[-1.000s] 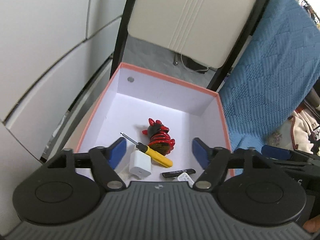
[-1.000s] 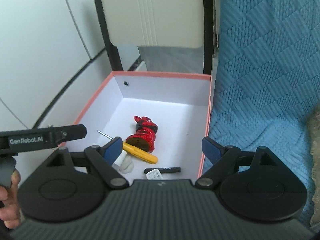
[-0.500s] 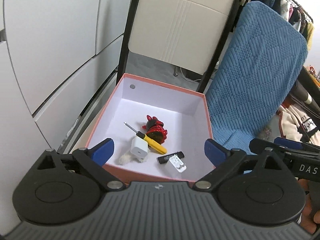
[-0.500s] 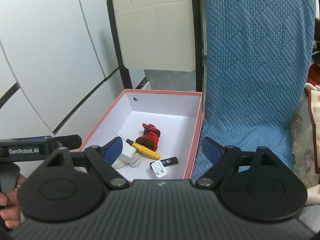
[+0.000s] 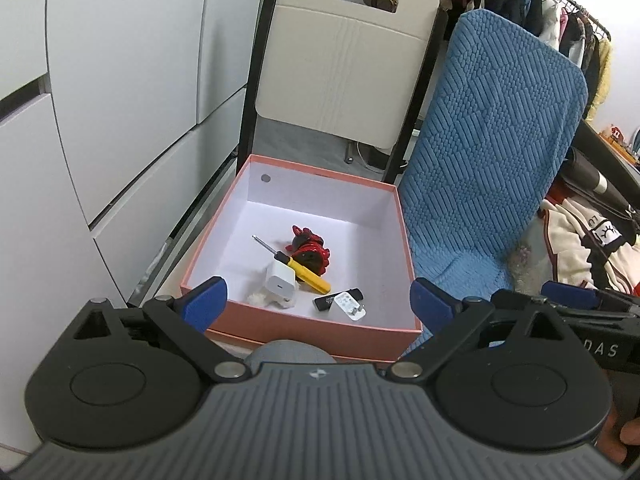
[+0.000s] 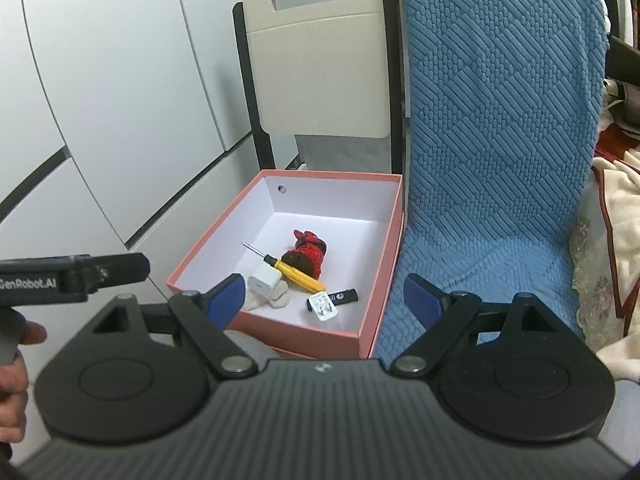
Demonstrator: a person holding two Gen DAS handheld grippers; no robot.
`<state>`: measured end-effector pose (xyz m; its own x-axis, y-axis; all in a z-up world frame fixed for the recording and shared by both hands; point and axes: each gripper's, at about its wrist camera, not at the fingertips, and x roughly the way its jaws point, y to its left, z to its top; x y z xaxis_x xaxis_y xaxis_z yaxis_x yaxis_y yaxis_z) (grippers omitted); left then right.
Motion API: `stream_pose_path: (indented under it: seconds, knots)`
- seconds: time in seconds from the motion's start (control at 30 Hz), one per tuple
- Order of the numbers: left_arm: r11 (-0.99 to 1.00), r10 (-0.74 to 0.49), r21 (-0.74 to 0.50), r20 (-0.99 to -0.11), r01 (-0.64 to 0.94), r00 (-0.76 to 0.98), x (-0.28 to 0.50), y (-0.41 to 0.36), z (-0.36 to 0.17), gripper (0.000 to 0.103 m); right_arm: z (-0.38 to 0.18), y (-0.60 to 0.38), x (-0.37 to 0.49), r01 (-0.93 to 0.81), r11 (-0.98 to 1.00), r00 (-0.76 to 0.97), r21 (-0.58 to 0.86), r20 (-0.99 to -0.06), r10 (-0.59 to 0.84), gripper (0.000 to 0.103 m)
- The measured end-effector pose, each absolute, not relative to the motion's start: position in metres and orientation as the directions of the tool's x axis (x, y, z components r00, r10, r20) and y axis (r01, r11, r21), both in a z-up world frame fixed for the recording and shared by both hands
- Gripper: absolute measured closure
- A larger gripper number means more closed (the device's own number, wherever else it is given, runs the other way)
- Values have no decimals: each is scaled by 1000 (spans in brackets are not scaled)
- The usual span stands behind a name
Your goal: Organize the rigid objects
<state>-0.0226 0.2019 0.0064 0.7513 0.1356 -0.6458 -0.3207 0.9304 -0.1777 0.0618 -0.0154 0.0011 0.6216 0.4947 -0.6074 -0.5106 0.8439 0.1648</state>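
The pink box point(image 5: 304, 332) stands open on top, so a gripper can pass straight down into it. Its far half is bare floor; the near half is crowded by a screwdriver point(image 5: 298, 266), a red figurine point(image 5: 310, 246), a white charger point(image 5: 280, 280) and a black USB stick point(image 5: 338, 299). White cabinet doors point(image 5: 120, 100) close off the left side, the blue quilted cushion point(image 5: 488, 168) presses against the right wall, and a beige chair back point(image 5: 344, 68) rises behind.

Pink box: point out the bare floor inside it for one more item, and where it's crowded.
Inside the pink box, the floor is bare along the far wall and the right wall. It is crowded at the near left: the red figurine, screwdriver, white charger, black stick and white plug bunch there.
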Motion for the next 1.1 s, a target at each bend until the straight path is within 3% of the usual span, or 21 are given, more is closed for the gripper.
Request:
stream_pose_path:
  seconds: [0.3,1.1]
  knots:
    - [931,140,-187,-612,-314,779,-52,196,3,3,-4,-27,39,-525,840,646,140,-577,500,15]
    - [918,141,-198,-644,-342,752,-58,203,-11,3,-14,-16,32,-525,840,638,139,-589,496,15]
